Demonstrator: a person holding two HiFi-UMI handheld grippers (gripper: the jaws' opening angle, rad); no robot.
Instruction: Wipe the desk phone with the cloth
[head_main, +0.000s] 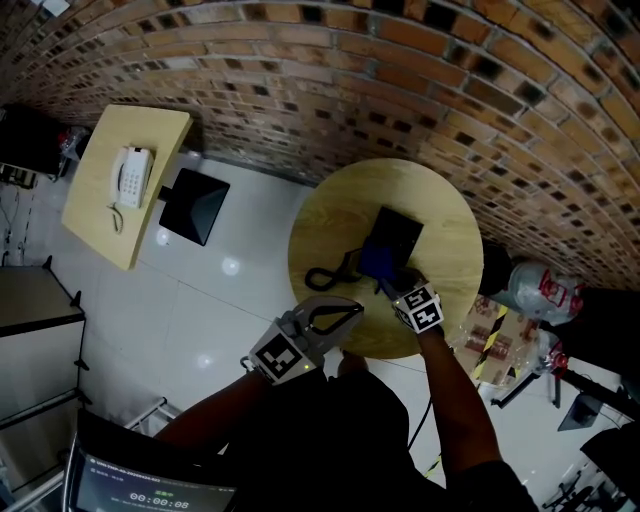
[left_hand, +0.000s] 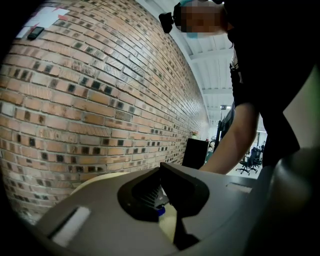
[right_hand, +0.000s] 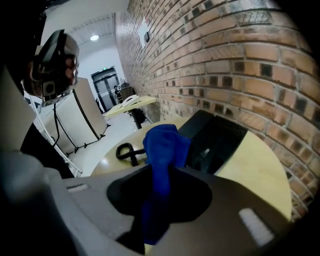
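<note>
A black desk phone lies on the round wooden table, with its coiled black cord trailing toward the left. My right gripper is shut on a blue cloth, and the cloth rests against the phone's near left corner. In the right gripper view the blue cloth stands bunched up between the jaws, just in front of the phone and the cord. My left gripper hovers at the table's near edge, left of the phone, shut and holding nothing.
A brick wall curves behind the table. At the far left a rectangular table carries a white phone, with a black box on the floor beside it. Bags and boxes crowd the floor to the right.
</note>
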